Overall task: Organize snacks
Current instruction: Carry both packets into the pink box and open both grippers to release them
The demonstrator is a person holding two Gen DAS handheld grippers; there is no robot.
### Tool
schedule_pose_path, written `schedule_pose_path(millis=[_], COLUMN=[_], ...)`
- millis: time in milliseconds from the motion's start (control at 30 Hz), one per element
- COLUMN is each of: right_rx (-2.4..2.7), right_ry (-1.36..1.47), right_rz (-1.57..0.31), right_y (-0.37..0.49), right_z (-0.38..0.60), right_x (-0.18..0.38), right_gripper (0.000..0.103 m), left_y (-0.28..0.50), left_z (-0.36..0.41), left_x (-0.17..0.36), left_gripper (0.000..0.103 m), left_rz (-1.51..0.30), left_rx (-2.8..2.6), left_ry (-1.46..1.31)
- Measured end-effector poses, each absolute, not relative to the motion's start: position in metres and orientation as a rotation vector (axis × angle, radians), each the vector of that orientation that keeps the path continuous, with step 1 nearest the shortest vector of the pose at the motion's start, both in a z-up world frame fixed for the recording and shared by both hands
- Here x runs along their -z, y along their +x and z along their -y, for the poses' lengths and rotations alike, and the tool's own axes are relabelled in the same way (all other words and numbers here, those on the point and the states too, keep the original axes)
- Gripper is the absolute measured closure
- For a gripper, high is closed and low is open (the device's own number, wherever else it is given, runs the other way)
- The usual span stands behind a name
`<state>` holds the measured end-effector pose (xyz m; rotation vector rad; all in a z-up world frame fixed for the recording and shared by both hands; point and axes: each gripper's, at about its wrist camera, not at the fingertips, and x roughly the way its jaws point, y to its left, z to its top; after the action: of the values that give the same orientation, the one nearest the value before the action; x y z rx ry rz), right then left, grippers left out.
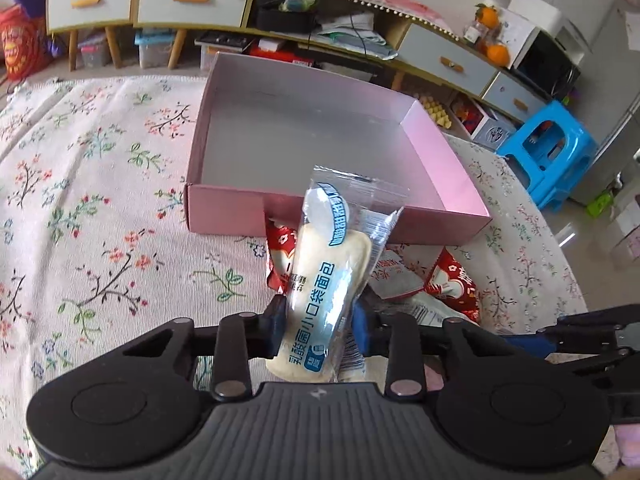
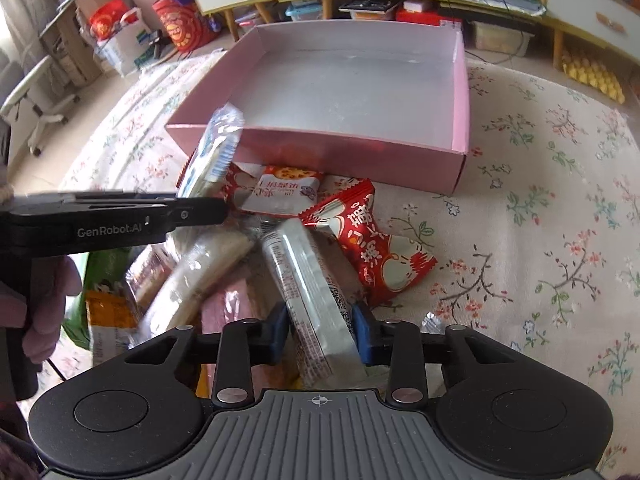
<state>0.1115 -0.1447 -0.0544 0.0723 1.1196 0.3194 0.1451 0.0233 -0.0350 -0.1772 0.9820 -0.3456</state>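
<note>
The left claw (image 1: 318, 326) is clamped on a bread pack (image 1: 324, 276), held just near of the empty pink box (image 1: 448, 156). The right claw (image 2: 320, 332) is clamped on a silver pack (image 2: 310, 304) over the snack pile on the bench. Each pack should be carried clear over the near wall — then laid flat, side by side.

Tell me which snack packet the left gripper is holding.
The clear bread packet with blue lettering, pinched in the left gripper; the red packets lie loose.

We see a glossy clear-plastic bread wrapper (image 1: 324, 276), shiny foil-like red packets (image 2: 376, 248), a smooth pink box (image 1: 448, 152), probably card, and a woven floral cloth (image 1: 100, 208).
</note>
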Motion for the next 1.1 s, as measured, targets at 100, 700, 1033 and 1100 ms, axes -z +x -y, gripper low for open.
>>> schedule_pose_path(millis=[100, 700, 1033, 1100], right_rx=[-0.31, -0.35, -0.224, -0.193], right_ry=[0.157, 0.547, 0.638, 0.634], right_rz=[-1.129, -1.097, -0.983, -0.964], right_y=[0.111, 0.104, 0.139, 0.153], right_z=[0.155, 0.182, 0.187, 0.186], right_x=[0.05, 0.021, -0.001, -0.002], right_gripper=[0.072, 0.072, 0.072, 0.072], left_y=[0.143, 0.137, 0.183, 0.188], left_z=[-0.024, -0.039, -0.034, -0.031], left_x=[0.032, -0.005, -0.021, -0.019], left_gripper=[0.075, 0.076, 0.076, 0.076], left_rz=[-1.004, -0.961, -0.882, -0.858], left_rx=[0.339, 0.301, 0.269, 0.269], left_ry=[-0.179, -0.332, -0.334, -0.329])
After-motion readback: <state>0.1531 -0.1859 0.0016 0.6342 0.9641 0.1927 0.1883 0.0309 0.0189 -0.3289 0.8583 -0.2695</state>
